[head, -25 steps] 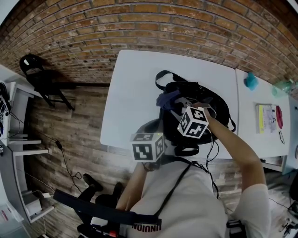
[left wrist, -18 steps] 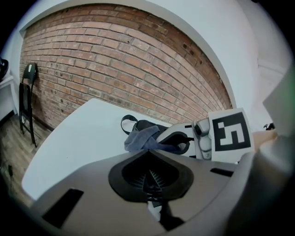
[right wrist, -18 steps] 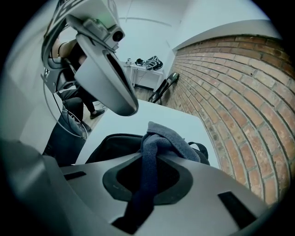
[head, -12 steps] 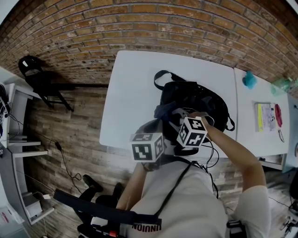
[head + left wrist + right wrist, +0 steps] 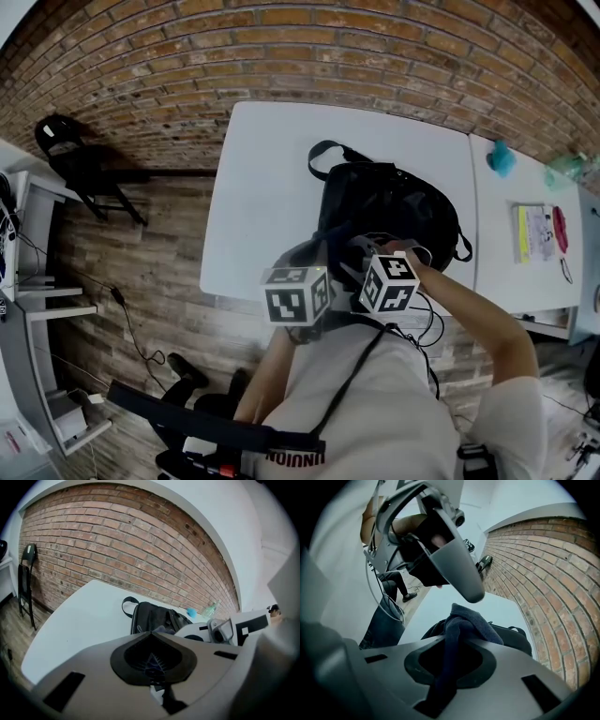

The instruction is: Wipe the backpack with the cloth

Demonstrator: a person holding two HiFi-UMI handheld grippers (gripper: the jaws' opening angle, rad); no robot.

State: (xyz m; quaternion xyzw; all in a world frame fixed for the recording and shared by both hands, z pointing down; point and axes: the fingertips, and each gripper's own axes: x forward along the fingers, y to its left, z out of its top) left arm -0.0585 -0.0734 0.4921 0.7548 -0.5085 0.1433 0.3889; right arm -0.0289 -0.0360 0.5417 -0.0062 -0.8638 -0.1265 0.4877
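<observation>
A black backpack lies on the white table. My right gripper is shut on a dark blue cloth, which bulges out past the jaws just above the backpack. In the head view the right gripper's marker cube sits at the backpack's near edge and hides the cloth. My left gripper is shut with nothing in it. Held off the table's near edge, its cube is left of the right one. It looks along the backpack.
A second table on the right carries a teal object, a clear bottle, a yellow booklet and a red item. A black chair stands by the brick wall at left. Cables hang near the person's chest.
My right gripper has drawn the cloth across the backpack toward the person, from its upper left part to its near edge. The left gripper has stayed put.
</observation>
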